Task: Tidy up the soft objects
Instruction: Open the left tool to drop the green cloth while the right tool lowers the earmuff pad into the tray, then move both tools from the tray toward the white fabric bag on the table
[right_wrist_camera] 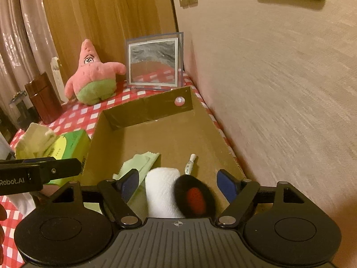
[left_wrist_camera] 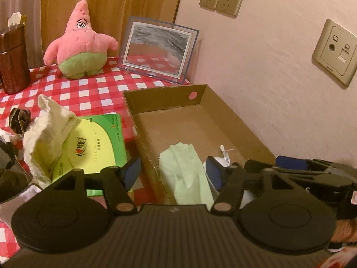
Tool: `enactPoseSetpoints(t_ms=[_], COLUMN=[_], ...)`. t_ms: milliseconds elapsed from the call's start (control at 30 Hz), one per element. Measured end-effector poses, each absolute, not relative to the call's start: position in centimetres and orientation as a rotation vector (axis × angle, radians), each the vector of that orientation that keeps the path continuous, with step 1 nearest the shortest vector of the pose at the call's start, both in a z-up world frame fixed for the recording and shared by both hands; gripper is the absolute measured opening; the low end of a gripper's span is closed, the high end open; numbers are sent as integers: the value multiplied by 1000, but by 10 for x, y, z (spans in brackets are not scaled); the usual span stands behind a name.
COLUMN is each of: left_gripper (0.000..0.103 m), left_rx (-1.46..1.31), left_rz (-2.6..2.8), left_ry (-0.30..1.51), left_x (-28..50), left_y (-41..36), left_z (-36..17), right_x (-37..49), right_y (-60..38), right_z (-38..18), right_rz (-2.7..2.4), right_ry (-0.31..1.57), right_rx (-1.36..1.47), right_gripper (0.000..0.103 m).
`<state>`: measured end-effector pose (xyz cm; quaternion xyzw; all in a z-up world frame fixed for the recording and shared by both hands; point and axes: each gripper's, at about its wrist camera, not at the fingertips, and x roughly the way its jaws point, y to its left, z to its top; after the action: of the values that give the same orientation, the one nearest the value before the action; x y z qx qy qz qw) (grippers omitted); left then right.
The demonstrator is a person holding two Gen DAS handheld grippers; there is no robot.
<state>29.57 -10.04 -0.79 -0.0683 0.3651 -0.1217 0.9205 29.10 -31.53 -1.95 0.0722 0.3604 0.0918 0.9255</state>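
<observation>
Several soft things are already laid in the cardboard box [right_wrist_camera: 169,138]; more are left on the desk [left_wrist_camera: 93,91].

Green cloth [right_wrist_camera: 138,163], white roll [right_wrist_camera: 162,192] and black-red pad [right_wrist_camera: 196,196] are boxed; pink plush [left_wrist_camera: 82,42] and white towel [left_wrist_camera: 46,131] remain outside. Left gripper [left_wrist_camera: 174,169] and right gripper [right_wrist_camera: 178,183] are seen with jaws spread, nothing pinched.

white roll [right_wrist_camera: 164,192] partly behind gripper

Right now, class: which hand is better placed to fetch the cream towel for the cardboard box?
Left, probably. The cream towel lies just beside its open fingers; the right gripper hovers inside the cardboard box.
</observation>
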Motion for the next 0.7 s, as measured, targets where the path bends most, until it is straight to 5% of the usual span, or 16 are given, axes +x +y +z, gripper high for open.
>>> enactPoseSetpoints(t_ms=[700], left_gripper=[70], left_rx=[-82], left_rz=[-248], left_ry=[681], left_x=[210], left_y=[-57], left_z=[31], right_x=[205], right_y=[-281], right_z=[41], right_rz=[170], right_ry=[675], right_rx=[119], right_gripper=[77])
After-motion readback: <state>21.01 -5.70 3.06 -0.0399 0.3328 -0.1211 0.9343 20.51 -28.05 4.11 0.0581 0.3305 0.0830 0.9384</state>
